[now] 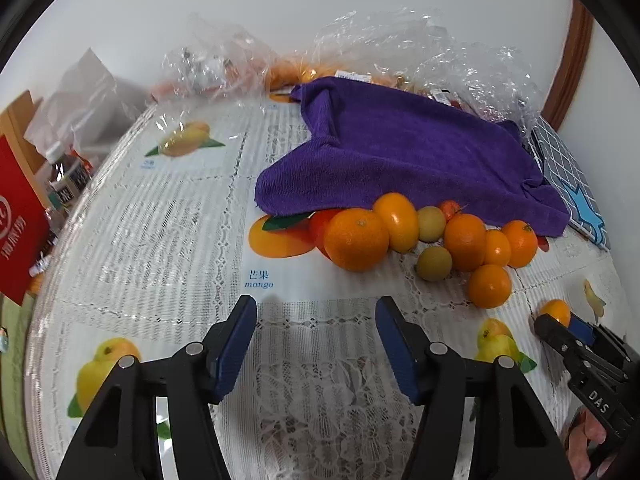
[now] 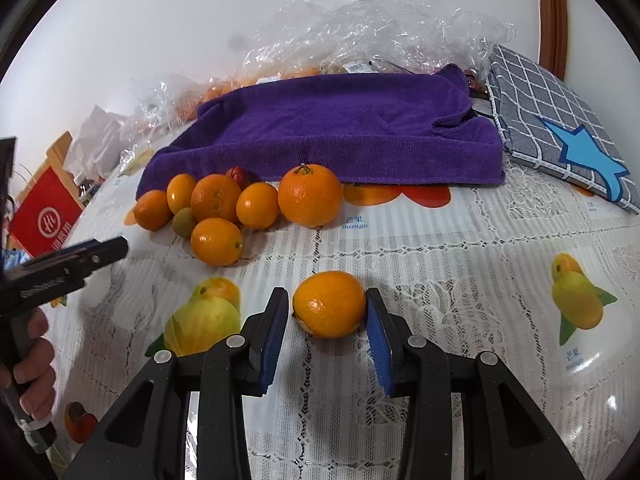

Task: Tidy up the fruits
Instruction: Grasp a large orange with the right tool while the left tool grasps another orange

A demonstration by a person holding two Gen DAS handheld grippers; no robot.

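The table (image 2: 460,248), spread with a lace-patterned cloth printed with fruit, carried a plush purple towel (image 2: 340,128) at the back. Against the towel's near edge huddled a cluster of glossy round oranges (image 2: 256,206), well apart from one lone orange (image 2: 329,304), slightly oval with its long axis lying crosswise. That lone orange sat squarely between the right gripper (image 2: 327,316) jaws, which stood nearly closed around it, the right pad touching and the left a sliver off. The left gripper (image 1: 316,336) hung half-open over bare cloth, holding nothing.
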